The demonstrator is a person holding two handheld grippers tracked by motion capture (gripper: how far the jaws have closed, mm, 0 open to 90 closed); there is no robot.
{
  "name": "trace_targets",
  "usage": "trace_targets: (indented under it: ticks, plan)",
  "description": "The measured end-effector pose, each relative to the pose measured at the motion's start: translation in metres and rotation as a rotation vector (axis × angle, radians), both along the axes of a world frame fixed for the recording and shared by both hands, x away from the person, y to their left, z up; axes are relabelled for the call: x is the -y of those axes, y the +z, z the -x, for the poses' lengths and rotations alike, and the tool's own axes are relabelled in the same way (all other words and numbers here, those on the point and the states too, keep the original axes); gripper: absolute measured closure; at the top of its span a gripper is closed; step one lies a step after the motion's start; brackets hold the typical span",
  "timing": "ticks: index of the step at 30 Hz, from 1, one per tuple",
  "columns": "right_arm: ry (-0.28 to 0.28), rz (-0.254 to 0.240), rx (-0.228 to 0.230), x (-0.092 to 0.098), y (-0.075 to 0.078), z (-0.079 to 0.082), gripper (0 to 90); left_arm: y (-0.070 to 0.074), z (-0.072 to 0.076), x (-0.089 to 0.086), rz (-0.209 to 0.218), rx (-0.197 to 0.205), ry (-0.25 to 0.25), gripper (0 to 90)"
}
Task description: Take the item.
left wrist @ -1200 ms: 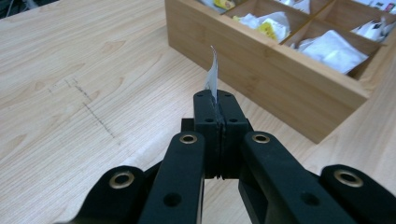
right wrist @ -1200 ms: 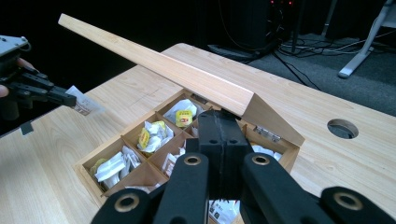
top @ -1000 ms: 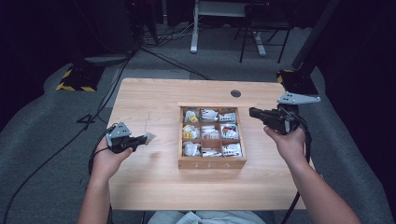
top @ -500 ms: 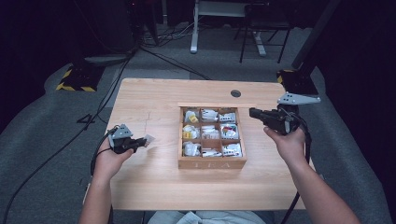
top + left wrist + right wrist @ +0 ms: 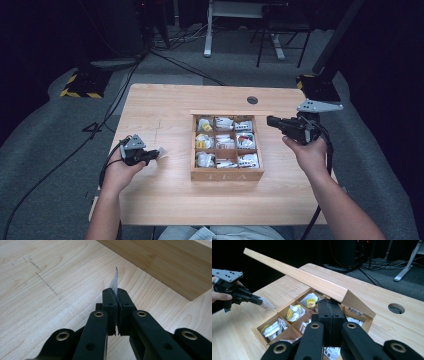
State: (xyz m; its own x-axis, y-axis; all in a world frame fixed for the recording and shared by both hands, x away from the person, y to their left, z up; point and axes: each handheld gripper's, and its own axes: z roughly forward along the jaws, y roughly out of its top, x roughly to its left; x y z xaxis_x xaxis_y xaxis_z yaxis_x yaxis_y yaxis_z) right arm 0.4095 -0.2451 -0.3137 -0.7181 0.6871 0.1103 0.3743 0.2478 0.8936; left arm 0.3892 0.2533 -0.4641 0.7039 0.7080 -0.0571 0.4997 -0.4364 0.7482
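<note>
A wooden tea box (image 5: 227, 175) with nine compartments of white and yellow tea sachets stands mid-table, its lid (image 5: 297, 276) raised at a slant. My left gripper (image 5: 152, 155) hovers low over the table left of the box, shut on a thin white sachet (image 5: 162, 151). Seen along its jaws, the sachet (image 5: 114, 281) stands edge-on out of the left gripper (image 5: 117, 293). My right gripper (image 5: 270, 120) is shut at the box's back right corner. Its tip (image 5: 328, 305) sits right under the lid's edge; I cannot tell whether it touches.
The box's wooden side wall (image 5: 162, 262) lies close ahead of the left gripper. A round cable hole (image 5: 252, 100) is in the table behind the box. Bare tabletop (image 5: 165, 110) spreads left of the box, and dark floor with cables surrounds the table.
The left hand with the sachet has drifted very slightly toward the table's near side. The right hand and the lid have stayed put.
</note>
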Motion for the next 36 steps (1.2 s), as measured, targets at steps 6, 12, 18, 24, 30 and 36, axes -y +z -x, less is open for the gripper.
trace_targets:
  ticks: [6, 12, 18, 24, 30, 36]
  plan:
    - [-0.001, 0.001, 0.001, 0.000, 0.000, 0.000, 89.9, -0.001, 0.000, 0.000, 0.002, -0.008, -0.006, 86.9]
    - [0.000, 0.001, 0.000, 0.000, 0.000, 0.000, 89.9, -0.001, 0.001, 0.003, 0.034, -0.042, -0.017, 80.6]
    - [-0.001, -0.001, 0.001, 0.000, 0.000, 0.000, 89.9, 0.000, 0.001, 0.005, 0.040, -0.044, -0.034, 71.5]
    - [0.000, -0.003, 0.000, 0.000, 0.000, 0.000, 89.9, 0.002, 0.003, 0.009, 0.059, -0.044, -0.034, 64.5]
    - [0.001, -0.005, -0.001, 0.000, 0.000, 0.000, 89.9, 0.007, 0.006, 0.011, 0.068, -0.030, -0.047, 60.9]
    - [0.002, -0.001, -0.004, 0.000, 0.000, 0.000, 89.9, 0.012, 0.012, 0.011, 0.075, -0.015, -0.033, 58.9]
